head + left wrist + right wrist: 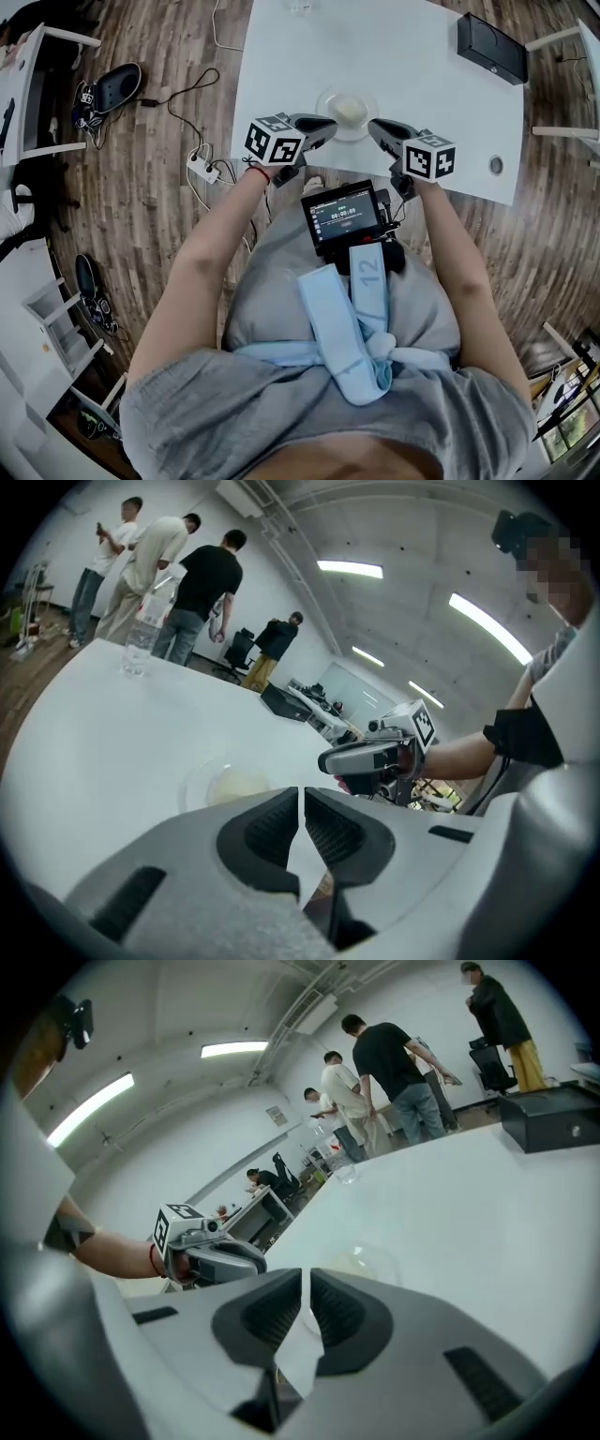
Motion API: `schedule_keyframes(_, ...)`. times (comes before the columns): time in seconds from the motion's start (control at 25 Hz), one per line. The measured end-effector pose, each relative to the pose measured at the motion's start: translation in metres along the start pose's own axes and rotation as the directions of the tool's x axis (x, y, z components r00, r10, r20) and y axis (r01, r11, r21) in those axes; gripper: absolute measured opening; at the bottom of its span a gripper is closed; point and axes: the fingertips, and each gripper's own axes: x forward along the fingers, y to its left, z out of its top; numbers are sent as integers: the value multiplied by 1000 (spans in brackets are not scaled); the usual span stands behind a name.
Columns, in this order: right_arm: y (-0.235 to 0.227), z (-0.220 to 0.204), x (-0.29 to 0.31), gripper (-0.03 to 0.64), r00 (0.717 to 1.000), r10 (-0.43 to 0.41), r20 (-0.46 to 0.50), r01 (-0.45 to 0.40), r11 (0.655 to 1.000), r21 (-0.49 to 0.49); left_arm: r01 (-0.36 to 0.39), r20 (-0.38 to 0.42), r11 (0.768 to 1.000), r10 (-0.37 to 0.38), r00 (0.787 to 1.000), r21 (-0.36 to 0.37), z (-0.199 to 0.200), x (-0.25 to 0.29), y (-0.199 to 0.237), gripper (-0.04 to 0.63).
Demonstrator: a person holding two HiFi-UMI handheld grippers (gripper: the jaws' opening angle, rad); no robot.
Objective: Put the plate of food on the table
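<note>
A clear glass plate point(347, 111) with a pale yellow lump of food rests on the white table point(422, 84), close to its near edge. My left gripper point(326, 127) is just left of the plate and my right gripper point(375, 129) just right of it. Both point inward with jaws shut and nothing between them. In the left gripper view the shut gripper point(301, 803) sits short of the plate point(225, 785), with the right gripper point(361, 758) across from it. In the right gripper view the plate point(366, 1262) lies beyond the shut gripper point(307, 1288).
A black box point(492, 49) stands at the table's far right corner, and a round cable hole point(496, 165) is near the front right edge. A plastic bottle point(141, 630) stands at the far end. Several people point(202, 588) stand beyond the table. A power strip point(202, 167) and cables lie on the floor to the left.
</note>
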Motion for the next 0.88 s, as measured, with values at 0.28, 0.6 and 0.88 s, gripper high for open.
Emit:
schedule_keyframes(0.28,27,13,-14,38,991,29,131,-12,991,-132,16,10,978,-18,1000,208,6,-6,-27,28)
schedule_keyframes(0.6,62,17,-25,38,977,119,176,-41,920,-390,24,48,944,-43,998,329,17,-22,-54,29)
schedule_keyframes(0.88,70,3,-30,38,982,111,154,-46,926,-376,9,70,938,-35,997,346,14,-30,-67,29)
